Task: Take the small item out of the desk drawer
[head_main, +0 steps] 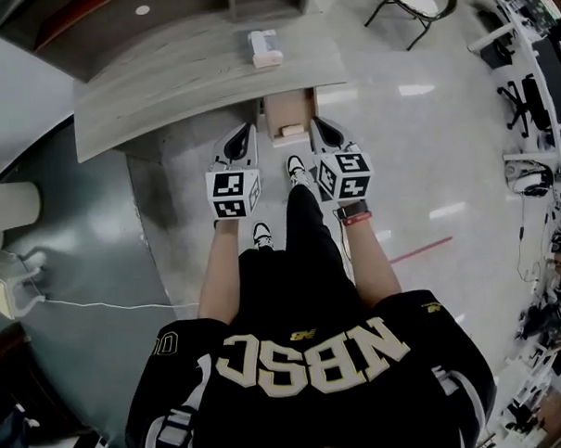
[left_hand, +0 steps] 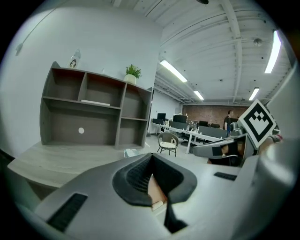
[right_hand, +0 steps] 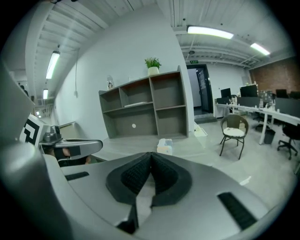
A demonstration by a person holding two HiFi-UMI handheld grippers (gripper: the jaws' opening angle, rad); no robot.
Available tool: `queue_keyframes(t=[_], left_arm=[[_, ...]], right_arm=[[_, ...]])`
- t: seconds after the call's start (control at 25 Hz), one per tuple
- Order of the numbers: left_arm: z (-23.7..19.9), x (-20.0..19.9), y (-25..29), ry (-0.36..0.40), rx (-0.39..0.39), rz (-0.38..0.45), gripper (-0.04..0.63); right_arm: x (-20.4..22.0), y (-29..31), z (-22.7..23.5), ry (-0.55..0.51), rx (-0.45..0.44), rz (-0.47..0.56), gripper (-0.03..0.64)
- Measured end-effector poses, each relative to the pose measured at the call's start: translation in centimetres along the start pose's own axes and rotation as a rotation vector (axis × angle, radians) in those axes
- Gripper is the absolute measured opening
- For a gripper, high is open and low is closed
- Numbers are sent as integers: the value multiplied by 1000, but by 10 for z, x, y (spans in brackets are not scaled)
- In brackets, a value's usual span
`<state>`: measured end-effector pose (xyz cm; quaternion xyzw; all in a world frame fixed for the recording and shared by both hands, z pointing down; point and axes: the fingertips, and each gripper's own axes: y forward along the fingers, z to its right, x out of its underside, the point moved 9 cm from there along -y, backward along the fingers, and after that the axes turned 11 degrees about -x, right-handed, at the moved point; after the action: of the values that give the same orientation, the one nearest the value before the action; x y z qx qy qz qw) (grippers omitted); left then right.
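Bottom of the head view: dark jersey, then legs, one shoe stepped forward at centre.

Just above, mid-frame: left gripper and right gripper side by side, both aimed at the desk.
- Left gripper: pads pressed together, nothing pinched; only a tan sliver behind the slit.
- Right gripper: likewise closed and empty.

Between the two tips in the picture, a little above: tan drawer, seemingly pulled out from under the desk edge, though too small to be sure. Small item not made out in any view; presumably inside.

Judged step: approach, no contact with the drawer yet. Next move calls for parting one pair of jaws, leaning in and down over the drawer, and finding the item before closing.

In the way: forward shoe and leg close under the right gripper; desk edge overhanging the drawer's back.

Farther, upper frame:
- pale packet on the desk, clear of the drawer
- shelf unit with a plant on top
- chair right of it
- white cable on the floor at left, well apart
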<state>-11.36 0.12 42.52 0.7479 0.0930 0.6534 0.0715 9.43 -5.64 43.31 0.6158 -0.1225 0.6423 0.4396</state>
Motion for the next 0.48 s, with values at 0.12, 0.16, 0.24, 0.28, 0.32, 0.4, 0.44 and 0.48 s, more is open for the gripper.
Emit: queue_keyframes(t=[0.12, 0.16, 0.24, 0.28, 0.32, 0.4, 0.44, 0.48], left_arm=[[-2, 13, 15, -13, -5, -36, 12], [-3, 18, 20, -17, -6, -49, 12], [-5, 29, 27, -24, -10, -79, 12], [-6, 35, 31, -26, -11, -93, 12], [-7, 41, 35, -27, -11, -107, 12], [-8, 52, 46, -24, -5, -133, 12], [-8, 57, 51, -19, 0, -144, 12], [-8, 61, 56, -14, 5, -153, 12]], right_arm=[[14, 21, 19, -6, -21, -65, 6], [18, 27, 25, -7, -30, -86, 6], [27, 39, 33, -14, -52, -128, 6], [32, 45, 36, -21, -63, -149, 6], [36, 51, 39, -32, -75, -170, 6], [45, 64, 46, -61, -97, -210, 6], [49, 71, 48, -76, -108, -230, 6], [52, 77, 51, -89, -120, -249, 9]])
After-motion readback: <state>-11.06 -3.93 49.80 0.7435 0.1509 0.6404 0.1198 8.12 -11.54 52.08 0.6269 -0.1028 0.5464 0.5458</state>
